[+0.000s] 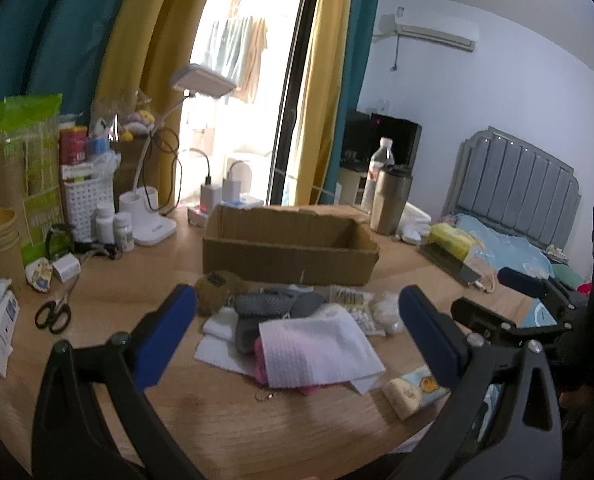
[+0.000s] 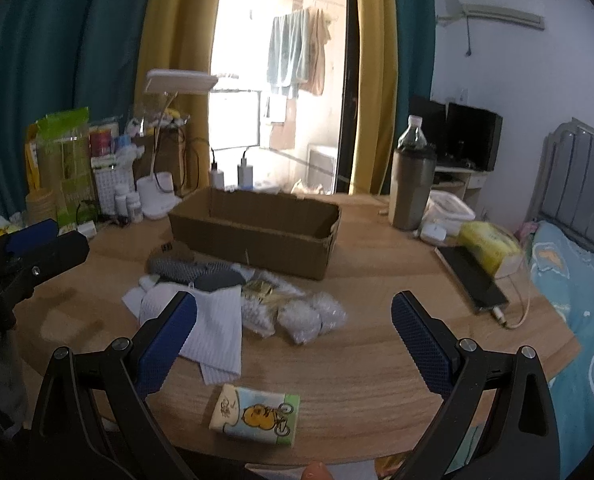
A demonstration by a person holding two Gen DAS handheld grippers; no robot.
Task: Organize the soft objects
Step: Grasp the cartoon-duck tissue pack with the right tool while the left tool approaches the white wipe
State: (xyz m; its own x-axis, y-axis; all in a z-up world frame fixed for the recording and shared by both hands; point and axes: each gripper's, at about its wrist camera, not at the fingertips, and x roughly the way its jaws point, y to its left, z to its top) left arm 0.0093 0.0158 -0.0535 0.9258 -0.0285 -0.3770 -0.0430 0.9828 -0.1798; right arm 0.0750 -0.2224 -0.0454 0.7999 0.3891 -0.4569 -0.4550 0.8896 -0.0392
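Your left gripper (image 1: 297, 320) and right gripper (image 2: 293, 332) both hover with fingers spread wide and empty. Between the left fingers lies the white cloth (image 1: 313, 348) atop the soft pile; the tissue pack (image 2: 255, 412) sits near the surface edge. Nothing looks sorted yet: next, lower onto one soft piece, pinch, and carry it to the cardboard box (image 2: 253, 228)
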